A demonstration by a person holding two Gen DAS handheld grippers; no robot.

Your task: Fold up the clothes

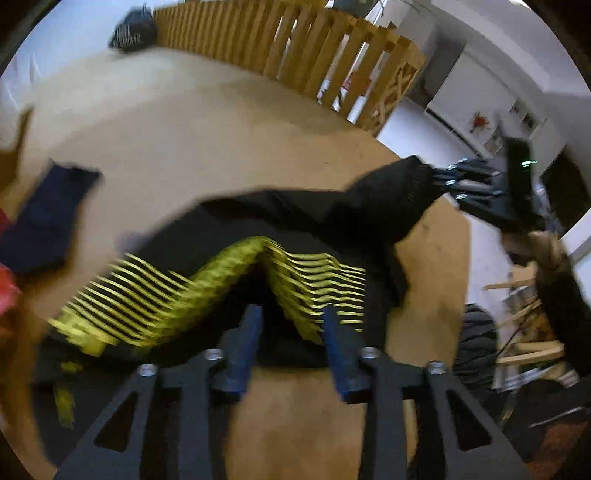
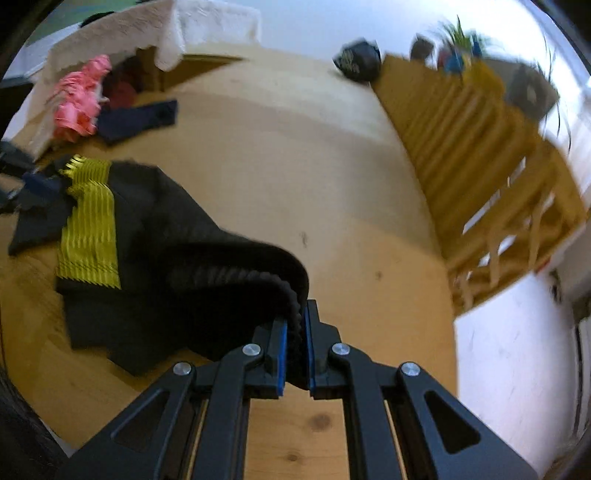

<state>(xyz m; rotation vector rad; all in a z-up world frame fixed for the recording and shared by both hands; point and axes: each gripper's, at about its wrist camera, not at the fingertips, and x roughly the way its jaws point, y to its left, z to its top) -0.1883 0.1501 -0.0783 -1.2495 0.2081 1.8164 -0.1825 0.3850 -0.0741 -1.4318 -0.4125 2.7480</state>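
A black garment with yellow stripes (image 1: 229,258) lies on the wooden table (image 1: 184,147); it also shows in the right wrist view (image 2: 147,236). My left gripper (image 1: 291,317) is open, its blue-padded fingers just above the garment's near edge, holding nothing. My right gripper (image 2: 295,325) is shut on the garment's black sleeve cuff (image 2: 291,295) and holds it lifted off the table. In the left wrist view the right gripper (image 1: 443,181) pulls the sleeve (image 1: 391,195) out to the right.
A folded navy cloth (image 1: 48,218) and pink clothes (image 2: 79,96) lie at the table's left. A dark bag (image 1: 133,29) sits at the far edge by a wooden slat fence (image 1: 314,48). The table's right edge drops to a white floor (image 2: 509,369).
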